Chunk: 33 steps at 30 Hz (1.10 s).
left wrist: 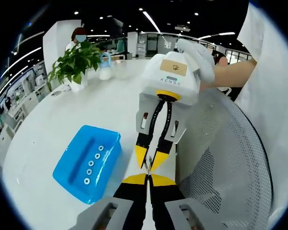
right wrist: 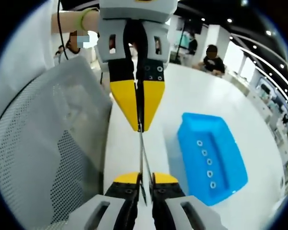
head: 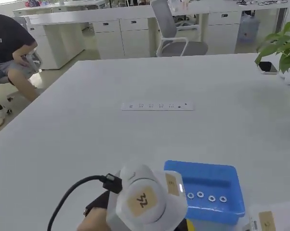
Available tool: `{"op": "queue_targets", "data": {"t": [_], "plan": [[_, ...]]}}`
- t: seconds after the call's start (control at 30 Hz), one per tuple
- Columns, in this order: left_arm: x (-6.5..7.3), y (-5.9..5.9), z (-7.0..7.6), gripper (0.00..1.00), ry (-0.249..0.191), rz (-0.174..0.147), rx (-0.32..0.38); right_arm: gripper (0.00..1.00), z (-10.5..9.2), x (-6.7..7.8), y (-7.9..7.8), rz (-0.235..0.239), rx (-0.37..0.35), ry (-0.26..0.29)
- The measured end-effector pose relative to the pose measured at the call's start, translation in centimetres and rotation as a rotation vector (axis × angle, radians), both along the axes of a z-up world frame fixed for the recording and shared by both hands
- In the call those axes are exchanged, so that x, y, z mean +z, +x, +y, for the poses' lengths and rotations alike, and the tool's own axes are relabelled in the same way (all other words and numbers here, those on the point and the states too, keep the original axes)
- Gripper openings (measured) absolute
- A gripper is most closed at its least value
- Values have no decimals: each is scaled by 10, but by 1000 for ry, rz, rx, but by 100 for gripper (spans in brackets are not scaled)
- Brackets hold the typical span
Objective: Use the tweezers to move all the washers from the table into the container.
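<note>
Left fingers: the left gripper [left wrist: 147,178] has its yellow fingers [right wrist: 126,103] drawn narrow and pinched on one end of the tweezers [right wrist: 141,153]
Right fingers: the right gripper [right wrist: 140,180] meets it tip to tip; its fingers sit narrow about the other end of the tweezers; they look clamped, though the pinch itself is hard to make out
Tweezers: held in the air between the two grippers, just beside the container [right wrist: 230,158]; their long axis runs from one gripper to the other, roughly parallel to the container's long side
Washers: five washers [right wrist: 206,163] lie in a row along the container's floor, well inside its walls
Relation that matters: the container lies off to one side of the tweezers' line, not ahead of either tip; both grippers look about equally near it; whichever keeps the tool would have to turn its tips across toward the container
Step, as I judge it: a hand-over or re-grip of the tweezers; with washers already in the container, the task looks far along
In the way: the container's near wall; a mesh chair [left wrist: 220,163] on the side of the tweezers away from the container
Further out: the desk [head: 135,144] carries a power strip [head: 157,106] well beyond the container; a potted plant [left wrist: 74,62] and a phone [head: 268,67] far past it; a seated person [head: 10,48] farther off
</note>
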<state>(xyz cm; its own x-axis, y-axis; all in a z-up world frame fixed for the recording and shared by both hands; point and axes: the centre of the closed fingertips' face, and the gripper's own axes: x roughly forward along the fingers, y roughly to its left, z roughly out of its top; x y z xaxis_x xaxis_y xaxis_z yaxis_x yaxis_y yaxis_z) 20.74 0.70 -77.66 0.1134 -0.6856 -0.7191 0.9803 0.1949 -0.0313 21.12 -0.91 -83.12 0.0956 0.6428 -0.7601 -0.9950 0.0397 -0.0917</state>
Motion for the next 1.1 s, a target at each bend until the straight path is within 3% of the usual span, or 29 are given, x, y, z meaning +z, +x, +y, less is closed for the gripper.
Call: {"op": "queue_targets", "data": {"t": [0.2, 0.3, 0.47, 0.7, 0.87, 0.97, 1.1], "plan": [[-11, -2, 9, 0, 31, 32, 5, 9, 0, 6, -3, 49, -53, 80], [-16, -3, 13, 0, 50, 44, 8, 17, -6, 23, -5, 90, -127, 163], [-27, -6, 20, 0, 85, 66, 13, 21, -33, 64, 13, 43, -323, 313], [-44, -8, 30, 0, 159, 93, 6, 29, -70, 96, 33, -37, -522, 423], [-55, -9, 35, 0, 218, 109, 4, 30, -88, 99, 42, -14, -624, 490], [-64, -12, 42, 0, 286, 120, -4, 30, -94, 96, 44, -17, -652, 498], [-73, -12, 45, 0, 330, 140, -4, 30, -95, 94, 45, -1, -687, 519]]}}
